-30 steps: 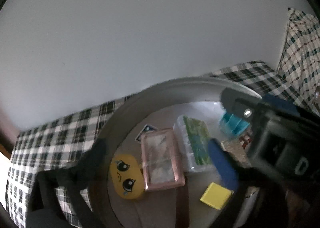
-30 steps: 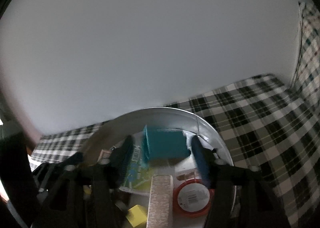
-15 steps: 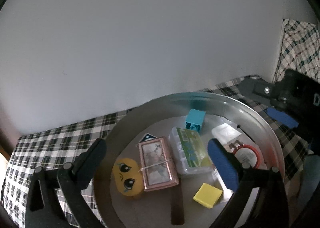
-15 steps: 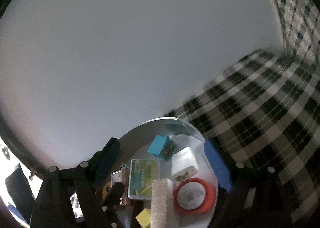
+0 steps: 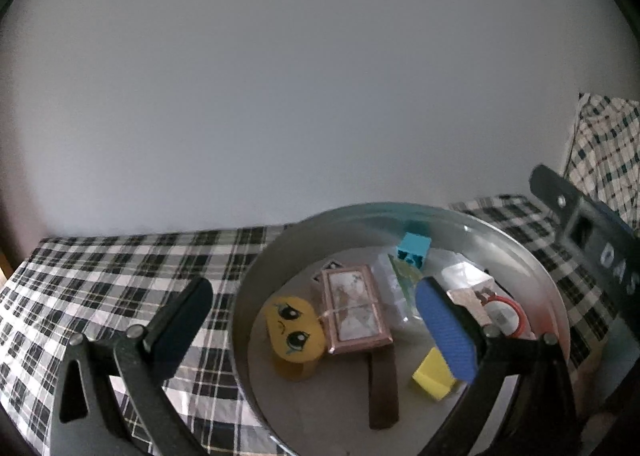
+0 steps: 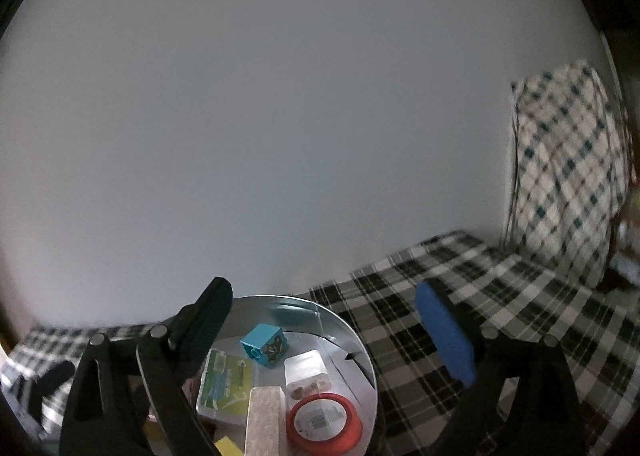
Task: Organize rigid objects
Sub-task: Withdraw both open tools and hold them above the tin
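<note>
Plaid cloth [image 5: 120,276] in black and white covers the surface under a pale, bare wall, and on it sits a round metal tin [image 5: 256,308] holding the sorted items. Both tools hover with nothing between their fingers. The right gripper [image 6: 340,336] has just been opening its jaws and stands wide and empty; the turquoise block [image 6: 265,344] lies in the tin below and between its fingers, free of both pads. The left gripper [image 5: 316,332] is also spread wide and empty, its blue pad over the tin, its dark finger out over the cloth.

My reading is that a drop-off into the tin is done, and the next move calls for finding another loose rigid piece outside the tin (none shows in either view) and lining open jaws on it.

Below the right gripper lie a white adapter [image 6: 306,372], a red-rimmed round lid [image 6: 324,422] with a printed label too small to read, and a green-labelled clear case [image 6: 226,384], its print likewise illegible. Ahead of the left gripper sit a yellow cartoon-face piece [image 5: 294,330], a pink-framed case [image 5: 354,310] and a yellow block [image 5: 434,378].
</note>
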`<move>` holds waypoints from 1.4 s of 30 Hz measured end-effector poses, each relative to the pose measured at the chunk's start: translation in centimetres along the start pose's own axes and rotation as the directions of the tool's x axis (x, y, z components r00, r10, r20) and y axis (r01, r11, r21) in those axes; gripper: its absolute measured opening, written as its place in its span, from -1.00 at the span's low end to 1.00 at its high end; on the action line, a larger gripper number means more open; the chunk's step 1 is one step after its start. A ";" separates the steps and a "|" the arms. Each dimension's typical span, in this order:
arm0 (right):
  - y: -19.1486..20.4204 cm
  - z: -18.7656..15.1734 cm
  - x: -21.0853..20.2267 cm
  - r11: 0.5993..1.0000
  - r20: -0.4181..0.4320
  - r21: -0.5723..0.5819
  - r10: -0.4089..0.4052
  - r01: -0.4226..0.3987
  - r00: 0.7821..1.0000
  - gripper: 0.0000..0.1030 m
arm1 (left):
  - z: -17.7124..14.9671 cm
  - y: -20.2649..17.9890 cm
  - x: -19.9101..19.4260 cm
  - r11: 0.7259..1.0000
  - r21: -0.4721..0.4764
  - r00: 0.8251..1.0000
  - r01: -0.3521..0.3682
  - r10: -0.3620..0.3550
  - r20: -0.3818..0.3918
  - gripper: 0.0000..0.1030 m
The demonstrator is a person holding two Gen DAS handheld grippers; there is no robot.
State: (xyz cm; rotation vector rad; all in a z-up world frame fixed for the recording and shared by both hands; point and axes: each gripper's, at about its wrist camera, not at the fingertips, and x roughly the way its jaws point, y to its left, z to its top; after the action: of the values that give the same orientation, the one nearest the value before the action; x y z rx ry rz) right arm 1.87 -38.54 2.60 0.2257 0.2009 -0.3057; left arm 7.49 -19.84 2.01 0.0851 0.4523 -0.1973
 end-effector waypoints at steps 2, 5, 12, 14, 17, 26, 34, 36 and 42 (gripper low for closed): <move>0.4 -0.5 -1.1 1.000 0.048 -0.018 -0.002 0.003 0.999 0.84 | -0.2 0.2 -0.4 1.000 -0.001 0.999 -0.028 0.028 0.045 0.99; 0.7 -1.2 -2.4 0.999 0.101 -0.044 -0.023 0.028 0.995 0.90 | -0.5 0.5 -0.6 0.999 -0.005 0.997 -0.034 0.035 0.075 0.99; 0.3 -1.9 -4.3 0.998 0.174 -0.026 -0.055 0.061 0.983 0.90 | -1.5 0.2 -1.1 0.999 0.028 0.993 -0.043 0.040 0.110 0.99; 0.5 -2.2 -4.6 0.996 0.195 -0.043 -0.063 0.073 0.979 0.90 | -1.7 0.3 -1.6 0.999 0.027 0.992 -0.031 0.027 0.124 0.99; 1.3 -2.4 -4.7 0.992 0.195 -0.095 -0.064 0.083 0.979 0.90 | -2.0 0.3 -2.1 0.999 0.032 0.992 -0.020 0.016 0.127 0.99; 1.9 -3.0 -6.8 0.990 0.238 -0.117 -0.048 0.078 0.970 0.93 | -2.5 0.2 -3.5 0.998 0.054 0.989 -0.020 0.012 0.146 0.99; 2.3 -3.4 -8.4 0.987 0.260 -0.141 -0.039 0.078 0.965 0.94 | -3.1 0.9 -5.0 0.999 0.038 0.987 -0.011 0.005 0.161 0.99; 2.5 -3.5 -8.8 0.985 0.262 -0.153 -0.041 0.083 0.964 0.95 | -3.2 1.1 -5.1 0.999 0.033 0.986 -0.014 0.008 0.165 0.99; 2.4 -3.8 -10.5 0.985 0.280 -0.151 -0.033 0.079 0.959 0.97 | -3.3 1.5 -5.4 1.000 0.012 0.986 -0.009 0.007 0.166 0.99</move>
State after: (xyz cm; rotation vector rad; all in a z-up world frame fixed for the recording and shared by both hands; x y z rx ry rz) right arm -7.79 -32.53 1.77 0.0152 -0.0456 -0.3720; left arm 1.67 -17.06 1.47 0.0824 0.2845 -0.1973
